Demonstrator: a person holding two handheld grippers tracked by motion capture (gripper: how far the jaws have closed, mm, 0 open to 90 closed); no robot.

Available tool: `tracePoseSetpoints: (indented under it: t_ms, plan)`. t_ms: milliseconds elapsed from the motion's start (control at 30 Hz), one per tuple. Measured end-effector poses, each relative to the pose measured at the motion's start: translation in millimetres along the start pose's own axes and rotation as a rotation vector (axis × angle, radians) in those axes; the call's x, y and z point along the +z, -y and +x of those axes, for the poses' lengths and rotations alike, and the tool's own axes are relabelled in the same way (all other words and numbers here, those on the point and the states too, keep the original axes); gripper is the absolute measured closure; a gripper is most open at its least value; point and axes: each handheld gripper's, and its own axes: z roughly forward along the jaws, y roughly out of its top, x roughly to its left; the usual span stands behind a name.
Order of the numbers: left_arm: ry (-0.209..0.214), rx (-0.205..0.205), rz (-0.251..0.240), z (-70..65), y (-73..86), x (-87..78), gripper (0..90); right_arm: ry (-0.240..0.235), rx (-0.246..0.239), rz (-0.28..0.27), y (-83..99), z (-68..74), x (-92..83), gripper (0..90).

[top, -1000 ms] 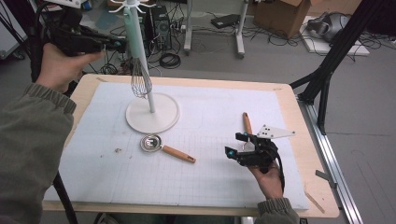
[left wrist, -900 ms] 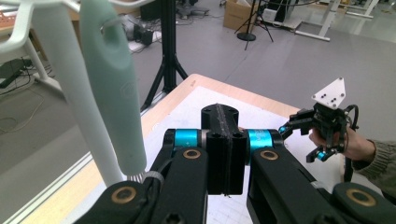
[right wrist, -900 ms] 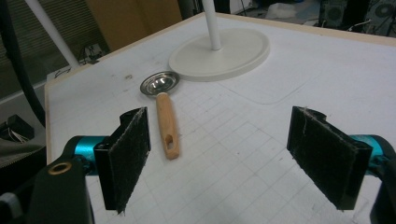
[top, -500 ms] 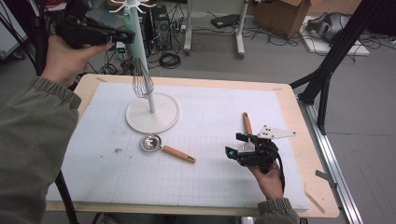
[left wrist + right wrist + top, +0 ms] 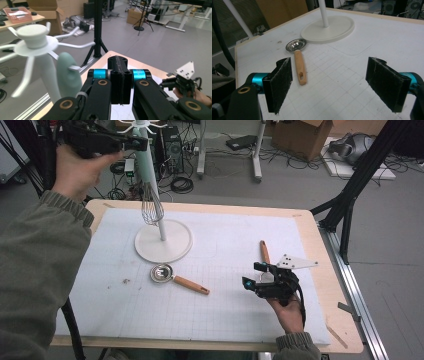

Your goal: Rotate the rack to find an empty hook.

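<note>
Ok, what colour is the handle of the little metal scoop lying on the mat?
Light orange-brown wood; the handle shows best in the right gripper view.

Pretty even, soft indoor light, barely any shadows on the counter (image 5: 310, 245). Slightly grainy up high. Blurry white rack (image 5: 37, 45) close up; mild stretching near edges.

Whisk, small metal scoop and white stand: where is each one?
whisk (image 5: 150, 208), high view, on its wire loops.
scoop (image 5: 296, 45), right gripper view, on its metal bowl.
stand (image 5: 177, 249), high view, on its round base.
</note>
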Motion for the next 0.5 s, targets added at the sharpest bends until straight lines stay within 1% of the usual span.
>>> tracePoseSetpoints:
  t_ms: [67, 100, 200, 233, 267, 300, 367, 500]
  plan:
    - [-0.009, -0.008, -0.004, 1.8, 0.2, 1.1, 89.6, 0.003, 0.001, 0.001, 0.7, -0.5, -0.4, 20.5]
    - [-0.006, -0.013, -0.003, 3.0, 0.6, 1.9, 89.6, -0.001, 0.003, 0.0, 1.0, -1.1, -0.1, 20.5]
    - [-0.02, -0.008, 0.002, 4.0, 1.0, 2.1, 89.6, -0.008, 0.001, 0.001, 1.0, -1.6, -0.1, 20.5]
    - [-0.022, -0.011, -0.006, 4.0, 1.0, 1.6, 89.5, -0.005, -0.003, -0.003, 1.0, -2.2, 0.2, 20.5]
    - [-0.026, -0.011, -0.011, 4.1, 0.8, 0.8, 89.6, -0.008, 0.007, 0.0, 1.2, -1.7, 0.0, 20.5]
    - [-0.032, -0.01, -0.015, 4.5, 0.7, -0.3, 89.6, -0.006, 0.002, -0.002, 1.3, -2.3, 0.0, 20.5]
    - [-0.037, -0.011, -0.017, 5.0, 0.7, -1.8, 89.6, -0.006, 0.007, -0.002, 1.9, -2.3, -1.0, 20.5]
    - [-0.062, -0.016, -0.017, 7.5, 1.0, -5.9, 89.6, -0.006, 0.002, -0.005, 2.6, -3.2, -2.2, 20.5]
